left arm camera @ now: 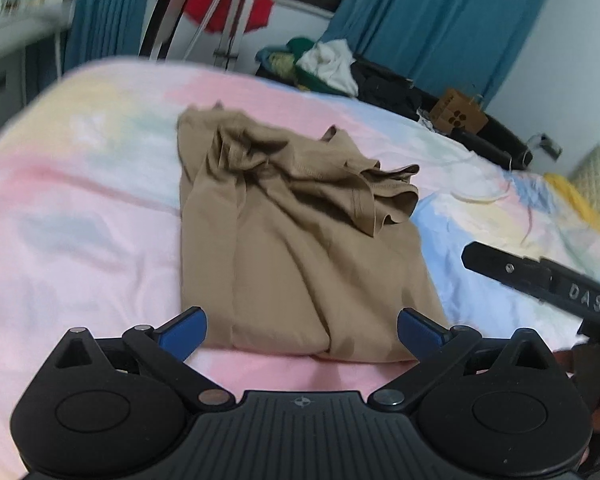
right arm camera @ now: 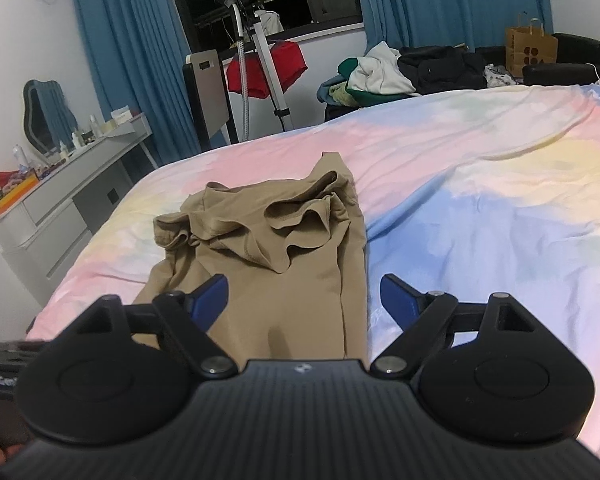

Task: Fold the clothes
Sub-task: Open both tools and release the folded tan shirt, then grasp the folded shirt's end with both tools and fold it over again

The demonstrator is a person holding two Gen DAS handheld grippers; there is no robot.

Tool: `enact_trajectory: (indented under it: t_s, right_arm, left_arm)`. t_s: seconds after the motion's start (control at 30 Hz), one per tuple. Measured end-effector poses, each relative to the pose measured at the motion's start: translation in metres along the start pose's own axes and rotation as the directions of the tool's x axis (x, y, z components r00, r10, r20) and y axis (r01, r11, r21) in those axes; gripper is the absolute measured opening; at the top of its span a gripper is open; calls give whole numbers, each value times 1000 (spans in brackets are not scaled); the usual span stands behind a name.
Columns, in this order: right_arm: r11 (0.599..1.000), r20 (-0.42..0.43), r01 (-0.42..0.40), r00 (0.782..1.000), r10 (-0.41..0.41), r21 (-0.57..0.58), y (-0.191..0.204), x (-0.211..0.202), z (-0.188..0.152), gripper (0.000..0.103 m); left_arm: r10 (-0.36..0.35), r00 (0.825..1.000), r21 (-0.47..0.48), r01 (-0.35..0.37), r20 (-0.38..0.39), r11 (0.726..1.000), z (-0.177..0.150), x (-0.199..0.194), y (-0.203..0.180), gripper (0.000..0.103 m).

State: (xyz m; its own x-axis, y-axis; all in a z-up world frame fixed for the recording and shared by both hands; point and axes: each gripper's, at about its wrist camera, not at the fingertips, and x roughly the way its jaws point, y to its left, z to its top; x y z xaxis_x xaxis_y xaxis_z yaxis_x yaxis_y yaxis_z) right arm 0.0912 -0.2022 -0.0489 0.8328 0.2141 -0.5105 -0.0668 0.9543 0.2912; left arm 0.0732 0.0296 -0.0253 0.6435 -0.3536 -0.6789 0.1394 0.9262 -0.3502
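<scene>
A tan T-shirt (left arm camera: 292, 240) lies on the pastel bedsheet (left arm camera: 80, 240), folded into a long narrow strip with bunched sleeves on top. It also shows in the right wrist view (right arm camera: 284, 248). My left gripper (left arm camera: 301, 330) is open and empty, its blue fingertips (left arm camera: 188, 330) just above the shirt's near edge. My right gripper (right arm camera: 303, 300) is open and empty over the shirt's near end; its black body shows at the right of the left wrist view (left arm camera: 539, 280).
A pile of clothes (right arm camera: 379, 72) and a paper bag (right arm camera: 529, 50) sit on a dark sofa beyond the bed. A garment steamer stand (right arm camera: 260, 60) and a grey dresser (right arm camera: 60, 200) stand at the left. Blue curtains hang behind.
</scene>
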Motion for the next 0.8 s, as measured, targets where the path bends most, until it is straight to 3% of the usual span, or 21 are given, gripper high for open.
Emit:
enact_trajectory:
  t_s: [0.1, 0.27, 0.33, 0.4, 0.5, 0.57, 0.6, 0.67, 0.73, 0.8]
  right_arm:
    - [1000, -11, 0, 1000, 0, 18, -2, 2, -1, 85]
    - [995, -51, -35, 998, 39, 93, -9, 7, -2, 85]
    - [975, -92, -91, 989, 112, 202, -21, 13, -4, 85]
    - [941, -128, -124, 977, 172, 316, -30, 18, -8, 85]
    - [854, -160, -205, 936, 314, 478, -41, 30, -19, 86]
    - [755, -180, -238, 887, 425, 611, -46, 44, -31, 86]
    - [700, -189, -238, 860, 474, 673, -47, 52, -39, 86]
    - [635, -211, -218, 822, 529, 741, -45, 65, -53, 86]
    - [624, -242, -197, 802, 546, 756, -40, 74, -61, 86]
    - [636, -252, -176, 814, 523, 752, -36, 79, -65, 85]
  left_arm:
    - [-69, 997, -174, 61, -43, 983, -2, 14, 20, 101]
    - [-188, 980, -445, 138, -69, 885, -7, 44, 54, 93]
    - [-213, 976, -515, 161, -43, 842, -8, 54, 66, 91]
    - [-214, 977, -549, 174, -9, 818, -6, 58, 72, 83]
    - [-184, 983, -580, 162, 22, 799, -4, 61, 78, 66]
    - [-158, 987, -574, 147, 32, 805, -3, 60, 80, 45]
    - [-147, 988, -572, 146, 45, 807, -3, 59, 80, 39]
    - [-152, 985, -573, 168, 76, 802, -3, 56, 81, 21]
    - [-165, 980, -572, 199, 112, 795, 0, 51, 81, 16]
    - [-179, 971, -560, 237, 156, 794, 3, 45, 79, 13]
